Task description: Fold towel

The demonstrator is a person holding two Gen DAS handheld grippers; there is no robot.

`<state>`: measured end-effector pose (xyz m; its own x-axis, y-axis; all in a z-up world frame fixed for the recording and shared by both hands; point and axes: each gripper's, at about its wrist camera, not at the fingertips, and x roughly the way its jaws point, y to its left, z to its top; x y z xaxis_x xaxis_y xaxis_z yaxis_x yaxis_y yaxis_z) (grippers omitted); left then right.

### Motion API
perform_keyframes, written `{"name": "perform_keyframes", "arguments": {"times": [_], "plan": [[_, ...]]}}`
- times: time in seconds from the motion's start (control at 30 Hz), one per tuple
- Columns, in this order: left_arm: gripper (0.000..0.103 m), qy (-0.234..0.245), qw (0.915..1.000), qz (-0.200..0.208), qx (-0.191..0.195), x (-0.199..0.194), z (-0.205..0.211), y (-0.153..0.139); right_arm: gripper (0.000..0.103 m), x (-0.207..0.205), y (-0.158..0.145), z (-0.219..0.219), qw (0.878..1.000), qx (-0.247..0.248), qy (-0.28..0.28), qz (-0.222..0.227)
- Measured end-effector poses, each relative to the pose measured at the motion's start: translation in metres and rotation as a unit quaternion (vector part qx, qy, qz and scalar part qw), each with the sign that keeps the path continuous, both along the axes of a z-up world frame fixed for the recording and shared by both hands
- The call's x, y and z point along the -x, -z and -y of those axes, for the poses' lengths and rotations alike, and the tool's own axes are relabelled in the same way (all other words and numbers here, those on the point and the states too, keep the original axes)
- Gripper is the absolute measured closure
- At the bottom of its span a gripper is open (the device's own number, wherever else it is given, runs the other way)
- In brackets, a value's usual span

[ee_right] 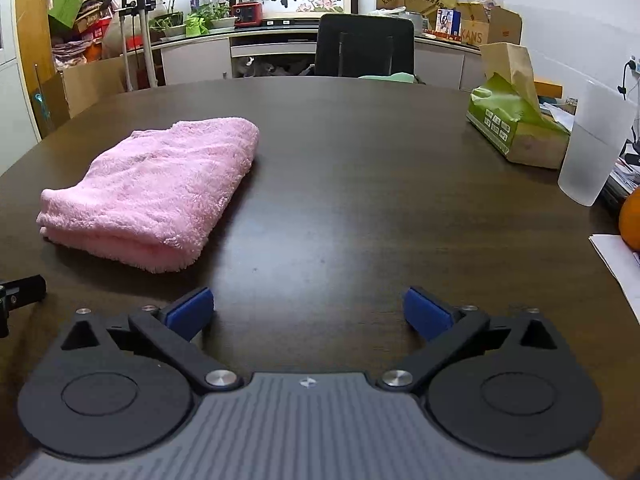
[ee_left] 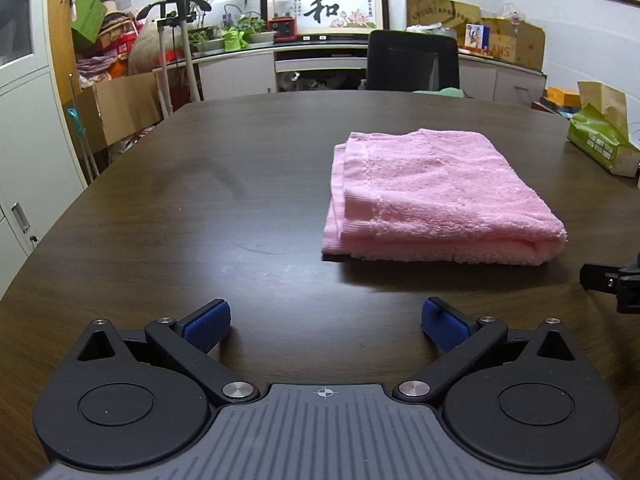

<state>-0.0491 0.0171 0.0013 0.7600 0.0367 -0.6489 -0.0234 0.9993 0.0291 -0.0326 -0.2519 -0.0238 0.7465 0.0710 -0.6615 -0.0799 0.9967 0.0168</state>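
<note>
Both claws are standing wide open and are gripping nothing. I am seeing the left claw (ee_left: 326, 326) hanging over bare dark wood, and the right claw (ee_right: 308, 314) doing the same on its side. Between each pair of blue pads (ee_left: 208, 326) only the desk (ee_left: 200, 208) is showing.

The pink towel (ee_left: 432, 196) is lying on the desk already folded into a thick rectangle of several layers. It is sitting ahead of the left claw and to its right, and ahead of the right claw and to its left, so it is resting apart from both.

On the right side of the desk a green tissue box (ee_right: 516, 128) is standing open, with brown paper (ee_right: 512, 68) sticking up out of its top. Just beside it a frosted plastic cup (ee_right: 596, 144) is standing upright; I cannot tell if anything is inside. An orange (ee_right: 631, 220) is peeking in at the right edge. Behind the desk a black chair (ee_right: 364, 44) is waiting.
</note>
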Motion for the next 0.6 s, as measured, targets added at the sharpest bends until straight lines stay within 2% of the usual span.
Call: {"name": "perform_keyframes", "arguments": {"times": [0.47,0.6], "plan": [[0.000,-0.003,1.0000,-0.002,0.004,-0.001,0.015,0.000,0.001,0.001,0.002,0.001,1.000,0.001,-0.002,0.003],[0.000,0.001,1.0000,-0.002,0.005,0.002,0.006,0.000,0.000,0.001,0.001,0.001,1.000,-0.001,-0.001,0.003]]}}
